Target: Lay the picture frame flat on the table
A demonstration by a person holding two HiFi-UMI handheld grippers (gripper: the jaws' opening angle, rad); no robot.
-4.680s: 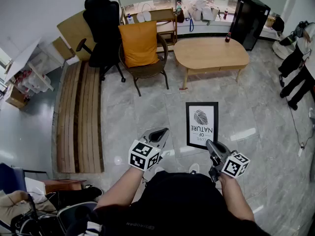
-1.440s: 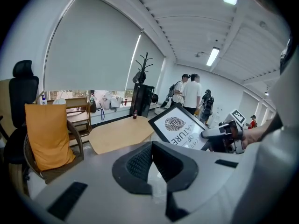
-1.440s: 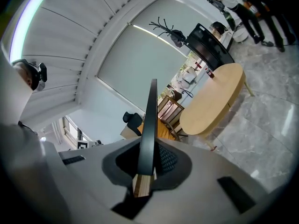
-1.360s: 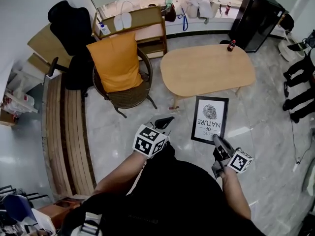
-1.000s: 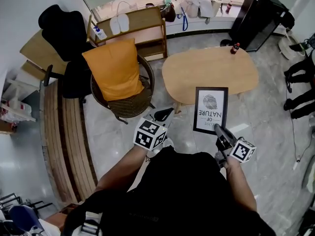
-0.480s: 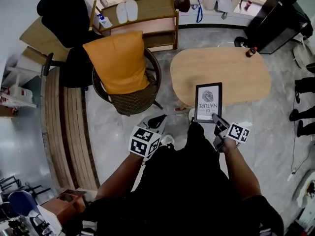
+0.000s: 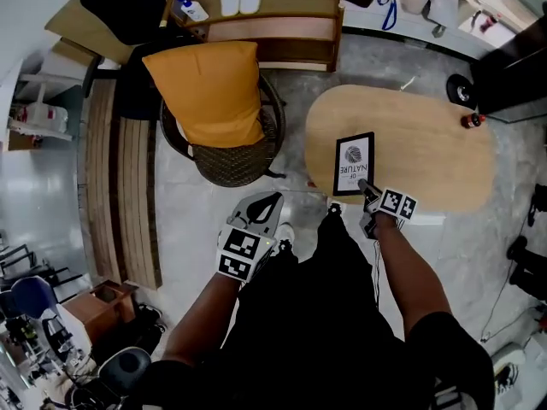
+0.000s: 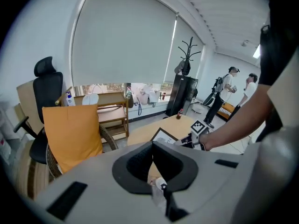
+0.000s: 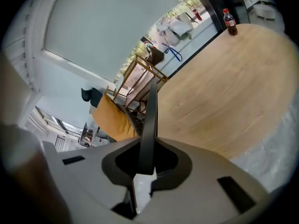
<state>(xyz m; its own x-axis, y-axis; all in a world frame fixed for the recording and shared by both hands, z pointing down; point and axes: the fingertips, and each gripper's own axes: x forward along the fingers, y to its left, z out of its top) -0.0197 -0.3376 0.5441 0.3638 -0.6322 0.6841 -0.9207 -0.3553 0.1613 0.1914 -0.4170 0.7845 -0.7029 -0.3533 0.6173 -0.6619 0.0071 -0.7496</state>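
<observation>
Grey jaws of the right hand-held gripper (image 7: 364, 186) pinch the near edge of the picture frame (image 7: 353, 163). In the right gripper view the right hand-held gripper (image 9: 145, 164) has its dark pads pressed on either side of the thin black frame (image 9: 150, 120), which shows edge-on and rises straight out from between them. From the head view the frame's printed face is turned upward, and it sits over the near left part of the oval wooden tabletop (image 7: 427, 152). Whether its far edge touches the wood cannot be told. The left gripper view shows the frame (image 8: 163, 135) tilted above the tabletop (image 8: 140, 133), with the right hand-held gripper (image 8: 189, 140) at its near end.

The left hand-held gripper (image 7: 263, 205) hangs over the grey tiled floor (image 7: 188, 195), well apart from the tabletop. Its jaws are pressed together with nothing between them, as its own view (image 8: 152, 164) shows.

A red-capped bottle (image 7: 472, 120) stands at the far right edge of the tabletop, well away from the frame; it also shows in the right gripper view (image 9: 229, 21). Left of the tabletop, an orange cushion (image 7: 214, 92) leans in a wicker chair (image 7: 235, 162). Beyond that stands a wooden shelf (image 7: 273, 7). Two people (image 8: 224, 94) stand at the far side of the room.
</observation>
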